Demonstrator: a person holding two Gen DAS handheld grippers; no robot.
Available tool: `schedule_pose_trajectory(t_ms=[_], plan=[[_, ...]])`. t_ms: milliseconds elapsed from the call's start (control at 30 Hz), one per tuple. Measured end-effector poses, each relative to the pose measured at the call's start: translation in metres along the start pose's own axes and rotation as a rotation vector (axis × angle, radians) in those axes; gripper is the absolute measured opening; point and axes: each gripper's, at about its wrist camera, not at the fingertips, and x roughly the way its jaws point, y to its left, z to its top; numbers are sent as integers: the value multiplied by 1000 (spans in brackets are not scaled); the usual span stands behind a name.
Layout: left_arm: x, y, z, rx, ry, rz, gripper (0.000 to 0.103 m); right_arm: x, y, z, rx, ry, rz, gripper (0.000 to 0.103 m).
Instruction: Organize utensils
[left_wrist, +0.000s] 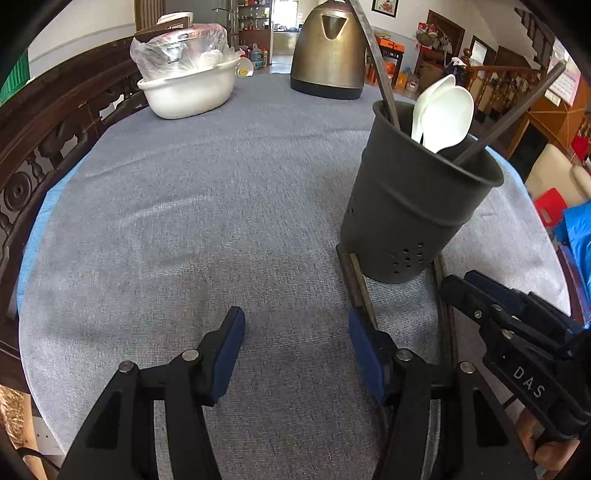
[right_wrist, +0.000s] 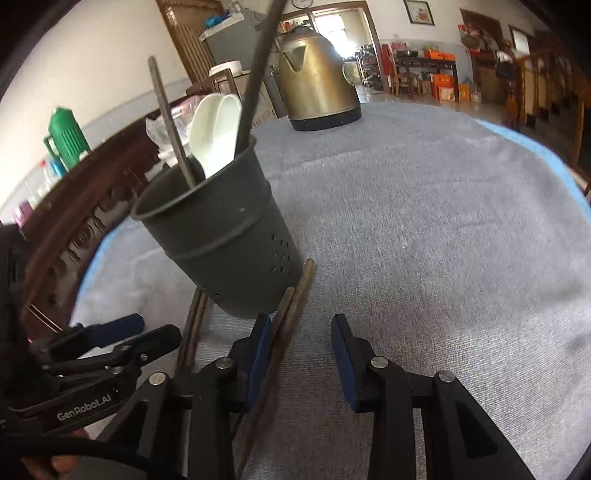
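A home dining room: kettle (left_wrist: 327, 55), carved wooden furniture (left_wrist: 55, 122).

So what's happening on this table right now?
A person with a tool in each hand is tidying utensils into a dark holder on a grey cloth. It already contains white spoons and two dark chopsticks. Two pairs of chopsticks still lie on the cloth, their far ends under the holder's base. The left tool and the right tool both sit low beside them, jaws apart, holding nothing. A kettle stands behind.
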Motion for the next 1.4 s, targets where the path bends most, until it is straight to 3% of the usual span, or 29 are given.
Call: schedule_pose_trajectory(t_ms=[267,433,600,1133,1400], plan=[[-4,3,3,-24,-11,-22,60,-8,-3,-1,-26,6,-65,35],[-3,-1,1,-6,-4,-38,60,-12,-15,2,47,9,-15,35],[4,-1,8,-2,7,-54,60,-11,-10,1,-3,7,-37,35],[2,13,5,-43,33,-113,61,-11,-17,-1,22,3,-11,32],[4,6,5,-33,37,-81,62,-10,-21,-1,43,2,11,32]])
